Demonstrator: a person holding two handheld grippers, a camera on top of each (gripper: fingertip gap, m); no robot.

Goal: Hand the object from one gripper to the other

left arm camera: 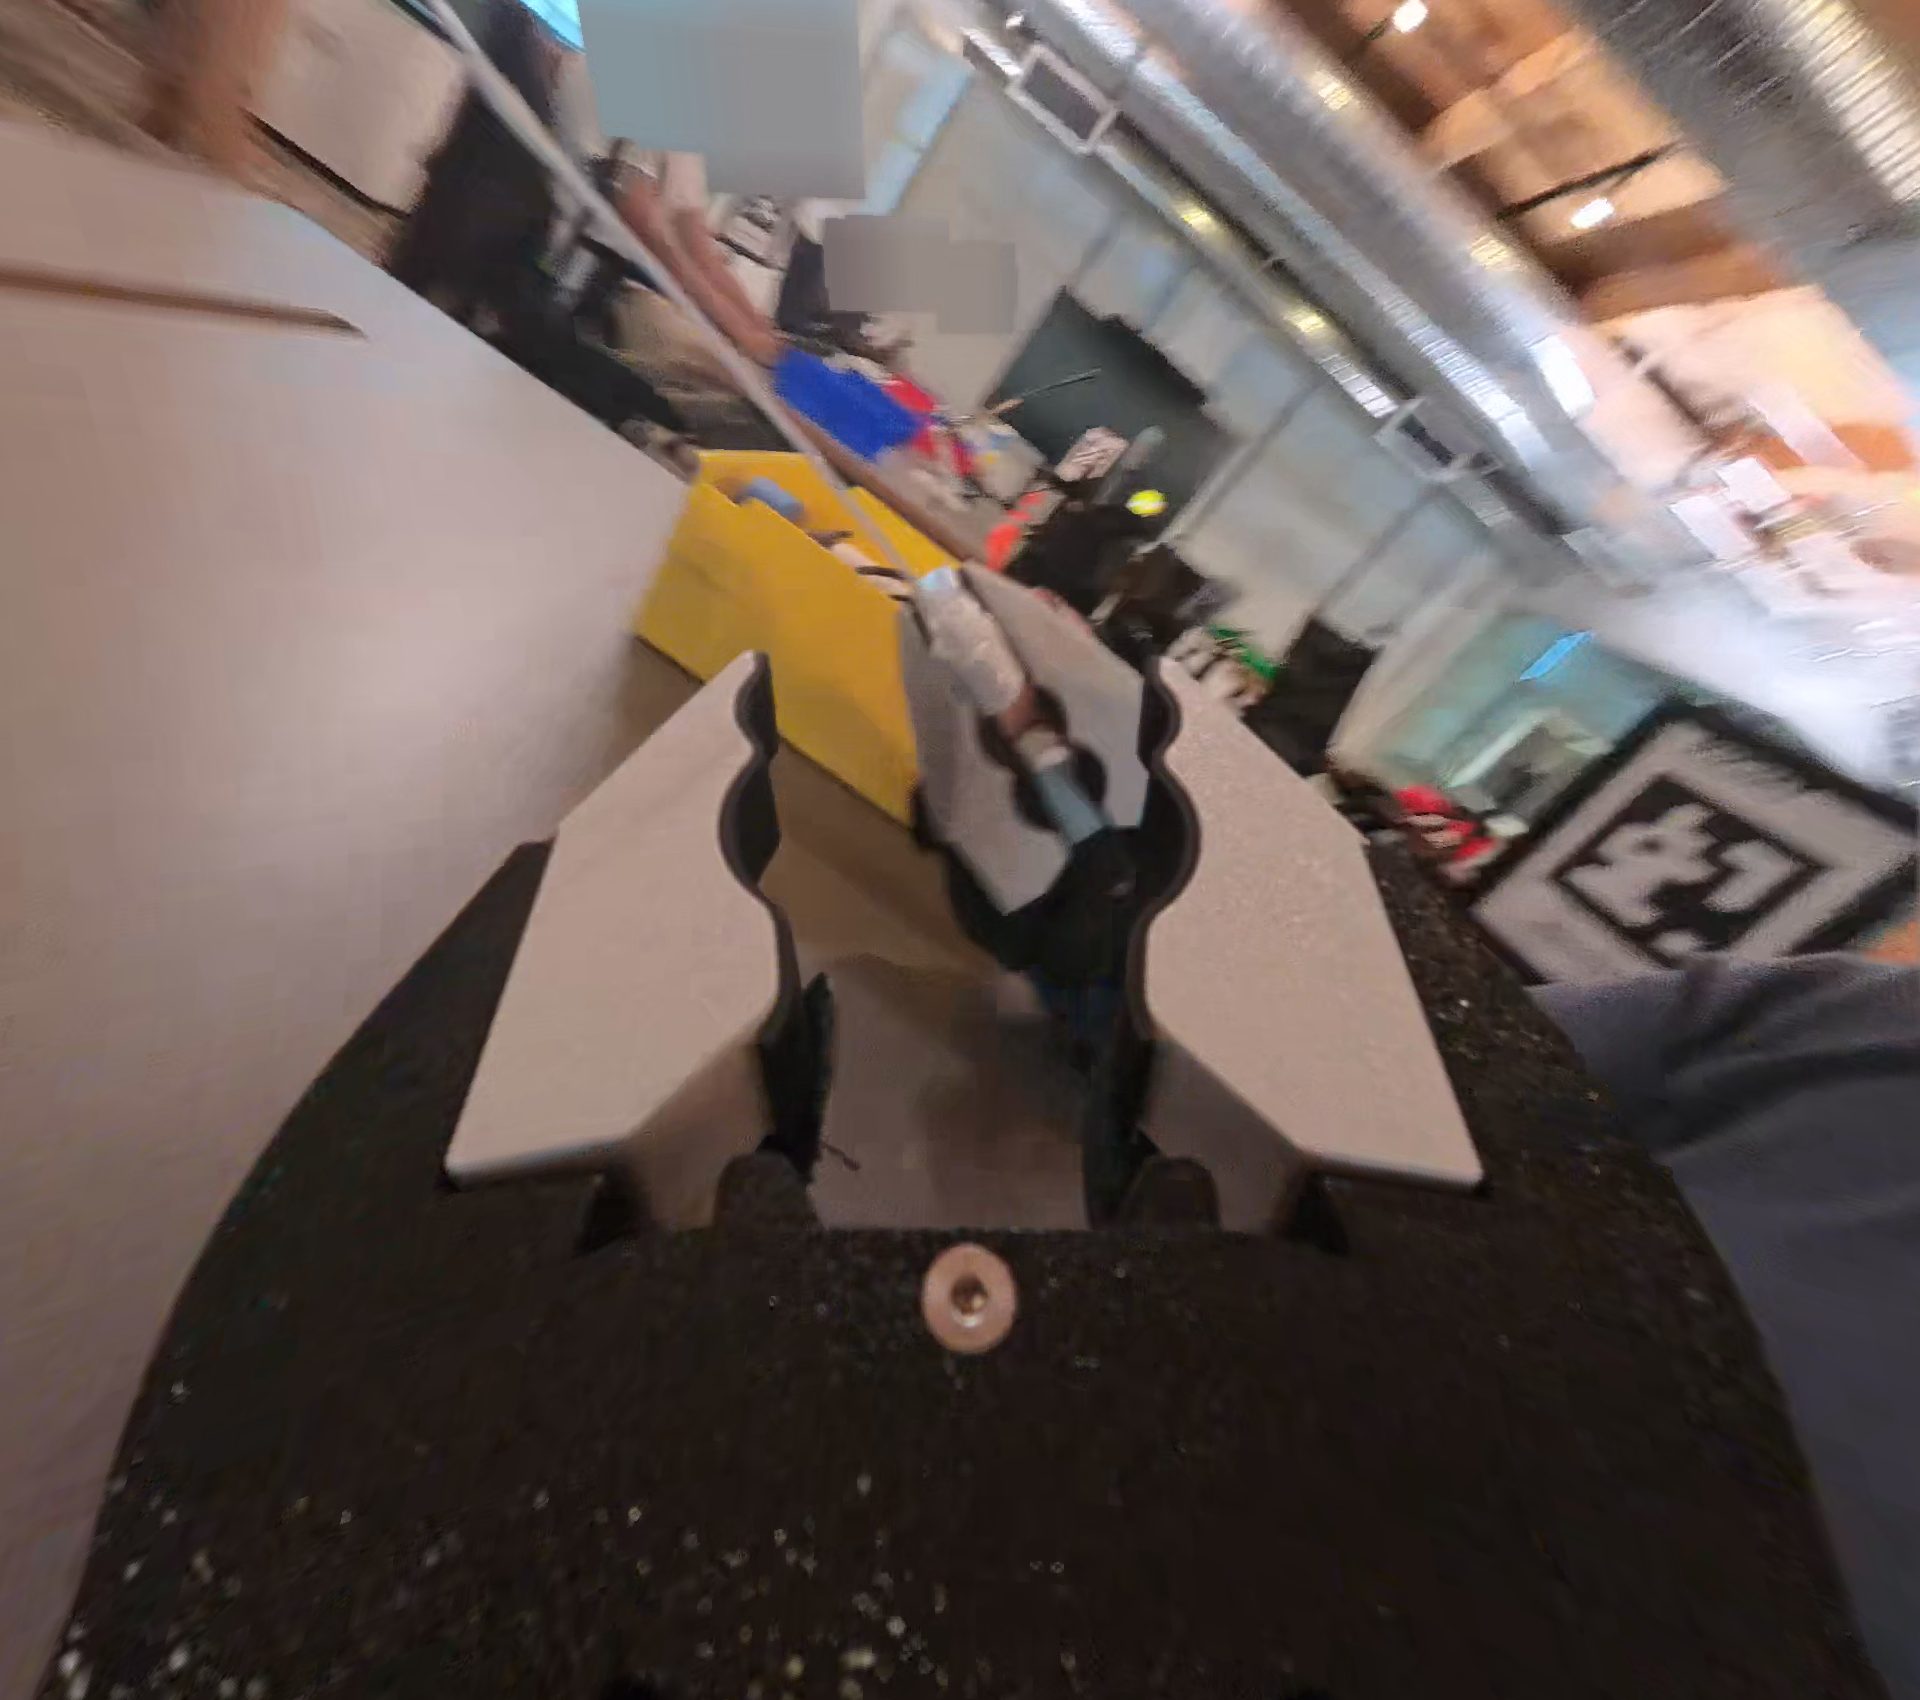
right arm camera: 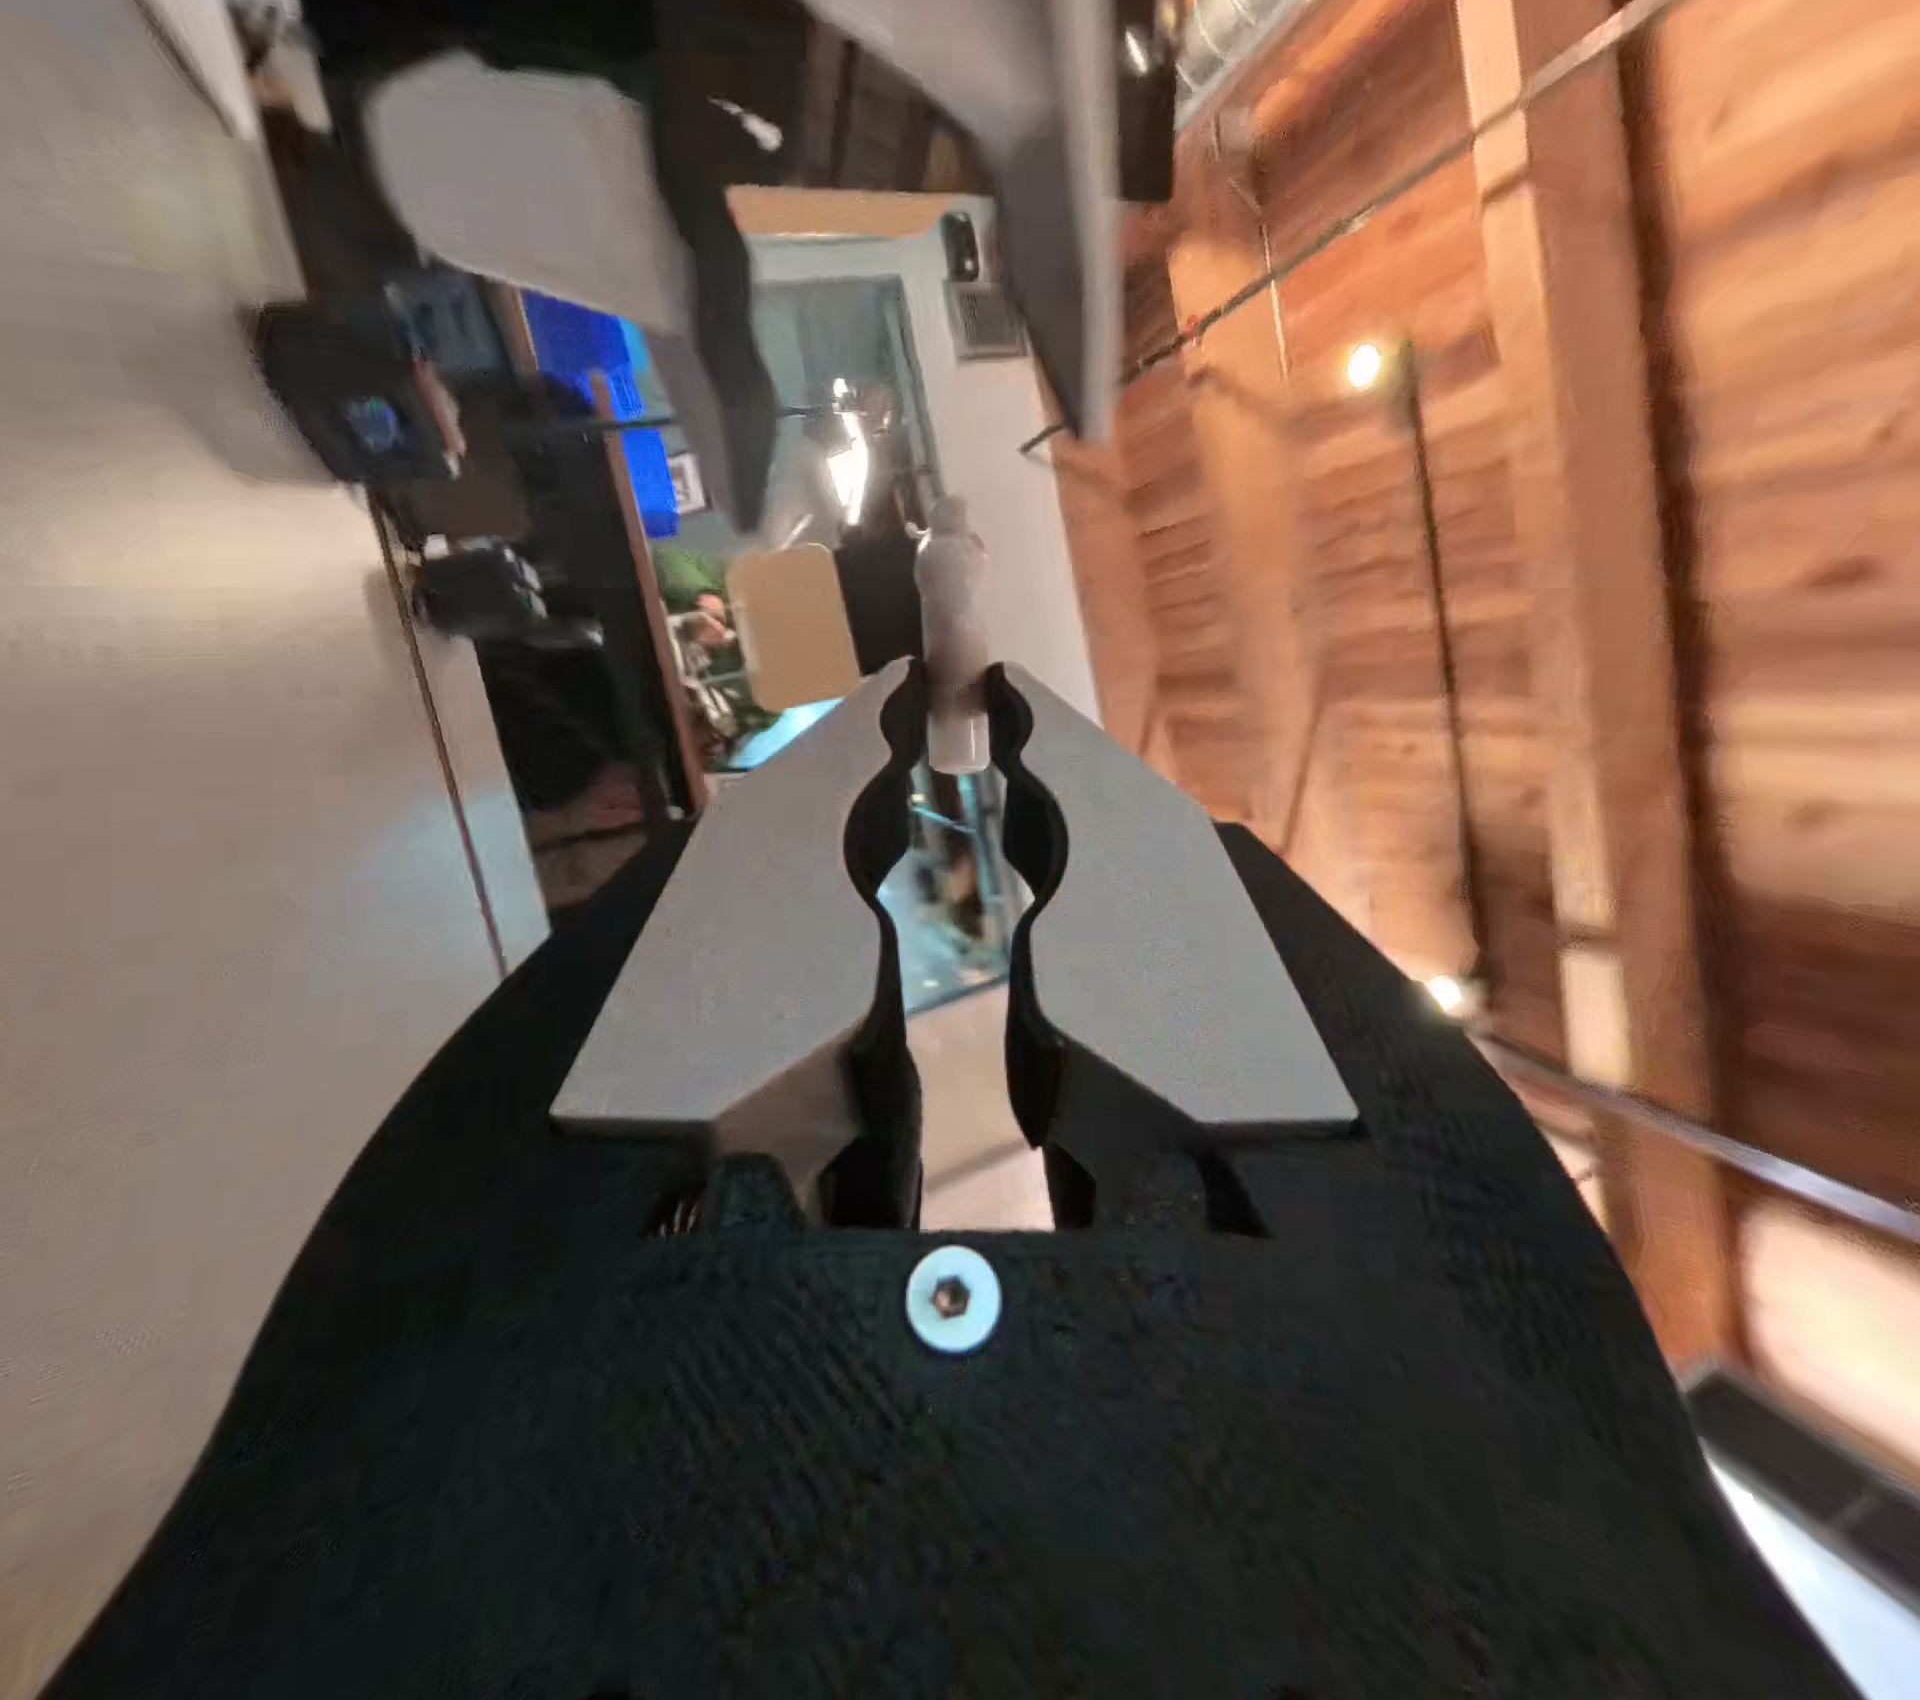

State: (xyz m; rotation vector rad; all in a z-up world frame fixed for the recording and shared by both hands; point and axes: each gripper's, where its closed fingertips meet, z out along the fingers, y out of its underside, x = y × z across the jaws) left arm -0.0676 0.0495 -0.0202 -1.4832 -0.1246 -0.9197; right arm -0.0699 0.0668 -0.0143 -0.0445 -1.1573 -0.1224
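My right gripper (right arm camera: pixel 951 679) is shut on a small whitish object (right arm camera: pixel 951 611) that sticks out past its fingertips. My left gripper (left arm camera: pixel 954 679) is open wide and empty. In the left wrist view the right gripper (left arm camera: pixel 1023 736) shows just beyond my open left fingers (left arm camera: pixel 644 902), with the object (left arm camera: pixel 971 648) between its jaws; a bluish part of the object shows lower down. In the right wrist view the open left gripper (right arm camera: pixel 920 461) hangs above and ahead of the object, apart from it. Both views are blurred by motion.
A yellow bin (left arm camera: pixel 790 611) stands behind the grippers. A pale flat surface (left arm camera: pixel 260 611) fills the left. A black-and-white marker board (left arm camera: pixel 1683 871) and a grey sleeve (left arm camera: pixel 1766 1089) are at the right. A wooden wall (right arm camera: pixel 1558 507) is at the right.
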